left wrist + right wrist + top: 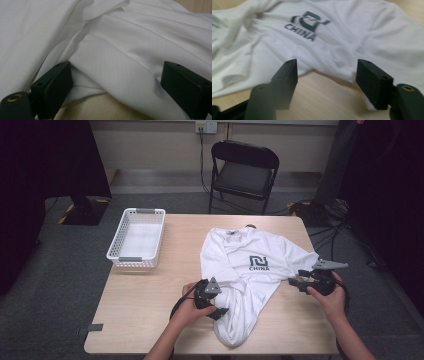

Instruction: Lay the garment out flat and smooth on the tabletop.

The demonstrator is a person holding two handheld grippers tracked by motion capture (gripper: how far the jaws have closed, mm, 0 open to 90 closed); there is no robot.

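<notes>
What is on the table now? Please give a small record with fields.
surface: wooden table
garment: white T-shirt, crumpled, dark CHINA print facing up
container: white basket, at the table's left, apart from the T-shirt
left gripper: open, jaws on either side of a T-shirt fold
right gripper: open, at the T-shirt's right edge, nothing between its jaws
behind table: black folding chair

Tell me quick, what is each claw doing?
Left gripper: open, shirt fabric lying between its jaws, not pinched.
Right gripper: open, holding nothing, just short of the shirt's edge.
</notes>
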